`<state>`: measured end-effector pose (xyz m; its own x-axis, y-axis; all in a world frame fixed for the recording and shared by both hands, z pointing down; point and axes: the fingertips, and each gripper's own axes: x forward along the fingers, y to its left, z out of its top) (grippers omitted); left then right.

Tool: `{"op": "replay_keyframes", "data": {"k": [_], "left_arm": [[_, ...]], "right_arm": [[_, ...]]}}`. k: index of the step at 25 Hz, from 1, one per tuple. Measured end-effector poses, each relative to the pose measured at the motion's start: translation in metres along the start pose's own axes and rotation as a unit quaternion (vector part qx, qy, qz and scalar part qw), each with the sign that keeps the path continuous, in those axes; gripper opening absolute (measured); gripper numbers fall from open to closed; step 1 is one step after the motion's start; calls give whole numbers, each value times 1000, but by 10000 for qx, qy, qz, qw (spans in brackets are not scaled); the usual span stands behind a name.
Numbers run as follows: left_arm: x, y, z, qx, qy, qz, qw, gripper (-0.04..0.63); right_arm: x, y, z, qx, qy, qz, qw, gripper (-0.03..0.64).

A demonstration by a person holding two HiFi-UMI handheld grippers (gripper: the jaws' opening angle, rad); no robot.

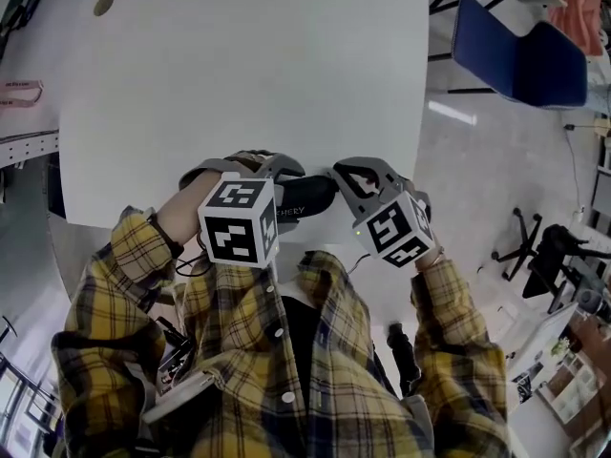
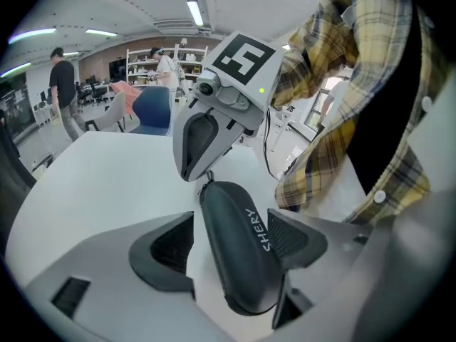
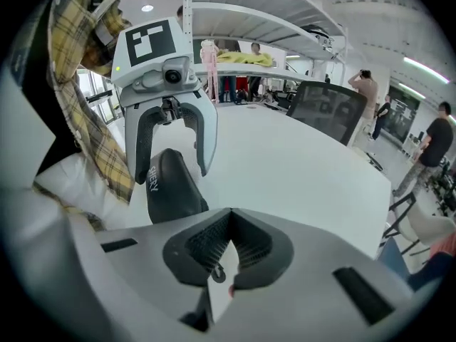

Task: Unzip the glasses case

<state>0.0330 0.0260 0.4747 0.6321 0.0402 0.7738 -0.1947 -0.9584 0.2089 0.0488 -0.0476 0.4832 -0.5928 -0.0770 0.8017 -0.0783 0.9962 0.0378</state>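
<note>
A black zip-up glasses case [image 1: 307, 198] with white lettering is at the near edge of the white table [image 1: 248, 74], close to the person's plaid shirt. My left gripper [image 1: 275, 181] holds it across its middle; in the left gripper view the case [image 2: 239, 241] stands between the pads [image 2: 291, 238]. My right gripper [image 1: 338, 176] is at the case's end, with its tips [image 2: 194, 171] touching the zip there. In the right gripper view its jaws [image 3: 226, 244] are pressed together on the small zipper pull [image 3: 217, 271], and the case [image 3: 171, 187] lies just beyond.
A blue chair [image 1: 520, 60] stands right of the table, and a black office chair [image 3: 324, 112] is at its far side. The table has a round cable hole [image 1: 103, 5]. People stand by shelves in the background [image 2: 64, 91].
</note>
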Motion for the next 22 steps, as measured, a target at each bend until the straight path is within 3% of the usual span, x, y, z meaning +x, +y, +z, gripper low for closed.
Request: {"op": "replay_keyframes", "data": {"k": [5, 9, 15, 20, 22], "left_arm": [[-30, -6, 26, -611, -754, 130, 9952, 319], [-70, 1, 63, -1154, -1718, 615, 9764, 319], [-145, 8, 115, -1524, -2983, 1608, 9284, 259], [-206, 8, 153, -1676, -3755, 2430, 8786, 134], [-221, 3, 164, -1720, -3966, 2607, 8632, 90]], "right_arm": [[-32, 5, 12, 510, -275, -346, 9977, -2], [-68, -1, 34, 1169, -819, -813, 9864, -2], [-138, -15, 85, 1757, -1789, -1622, 9544, -2], [-200, -24, 131, 1926, -2603, -2158, 9212, -2], [-221, -22, 149, 1933, -2911, -2259, 9093, -2]]}}
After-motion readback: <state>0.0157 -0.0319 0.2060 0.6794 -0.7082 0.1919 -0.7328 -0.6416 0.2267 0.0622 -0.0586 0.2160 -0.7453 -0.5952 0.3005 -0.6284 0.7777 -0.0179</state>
